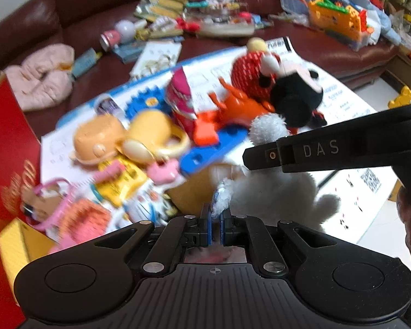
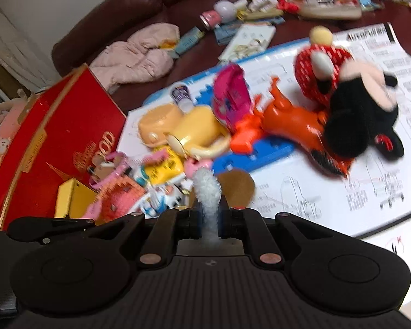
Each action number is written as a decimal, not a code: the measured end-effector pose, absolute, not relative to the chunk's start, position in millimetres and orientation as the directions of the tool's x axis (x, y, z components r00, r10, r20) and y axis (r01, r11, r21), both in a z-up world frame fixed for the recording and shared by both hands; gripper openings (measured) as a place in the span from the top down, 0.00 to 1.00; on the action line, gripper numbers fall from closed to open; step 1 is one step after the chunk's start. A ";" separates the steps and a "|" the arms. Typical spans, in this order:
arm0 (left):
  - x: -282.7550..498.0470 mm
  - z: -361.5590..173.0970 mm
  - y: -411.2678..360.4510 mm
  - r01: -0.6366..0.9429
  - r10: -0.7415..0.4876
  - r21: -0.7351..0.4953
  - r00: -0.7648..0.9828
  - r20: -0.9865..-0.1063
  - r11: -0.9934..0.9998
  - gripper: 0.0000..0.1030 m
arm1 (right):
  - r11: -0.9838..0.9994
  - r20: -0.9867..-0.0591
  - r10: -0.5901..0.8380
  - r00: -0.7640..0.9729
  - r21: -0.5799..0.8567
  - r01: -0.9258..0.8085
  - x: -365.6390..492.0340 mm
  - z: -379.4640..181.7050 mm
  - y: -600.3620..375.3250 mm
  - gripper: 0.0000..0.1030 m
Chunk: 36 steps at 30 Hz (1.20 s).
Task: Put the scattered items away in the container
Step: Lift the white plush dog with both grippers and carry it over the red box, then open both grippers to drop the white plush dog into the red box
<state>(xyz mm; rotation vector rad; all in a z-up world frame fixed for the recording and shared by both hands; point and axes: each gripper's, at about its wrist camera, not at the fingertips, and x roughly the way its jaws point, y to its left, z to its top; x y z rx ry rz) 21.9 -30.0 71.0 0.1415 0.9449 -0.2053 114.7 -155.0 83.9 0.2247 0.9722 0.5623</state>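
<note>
Step in hand: lifting the white plush toy (image 1: 274,192) above the toy pile on the paper sheet (image 1: 342,104). Left tool (image 1: 216,213) and right tool (image 2: 207,208) both clenched on its fur. Next: carry it over the red box (image 2: 54,137) at the sheet's left edge, then release.

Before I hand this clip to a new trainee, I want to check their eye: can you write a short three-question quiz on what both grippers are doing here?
1. True or false: the left gripper is shut on the white plush toy.
2. What does the right gripper pinch?
A. the orange plastic animal
B. a fluffy white part of the white plush toy
C. the red box
3. Fill in: the black-eared mouse plush lies on a large printed ____.

Key: 1 true; 2 B; 3 sheet.
</note>
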 end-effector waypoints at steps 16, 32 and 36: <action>9.6 166.9 51.5 0.055 0.010 0.079 0.751 -0.660 0.995 0.99 | 0.735 -0.571 0.663 0.484 0.376 -0.564 119.2 178.9 -71.6 0.91; -81.6 266.4 194.1 -0.398 0.416 0.140 0.791 -0.448 0.907 0.99 | 0.397 -0.399 0.885 0.240 0.379 -0.836 74.7 264.1 96.1 0.91; -101.0 272.5 223.0 -0.490 0.501 0.149 0.741 -0.448 0.859 0.98 | 0.317 -0.410 0.901 0.141 0.399 -0.861 60.6 260.0 133.3 0.91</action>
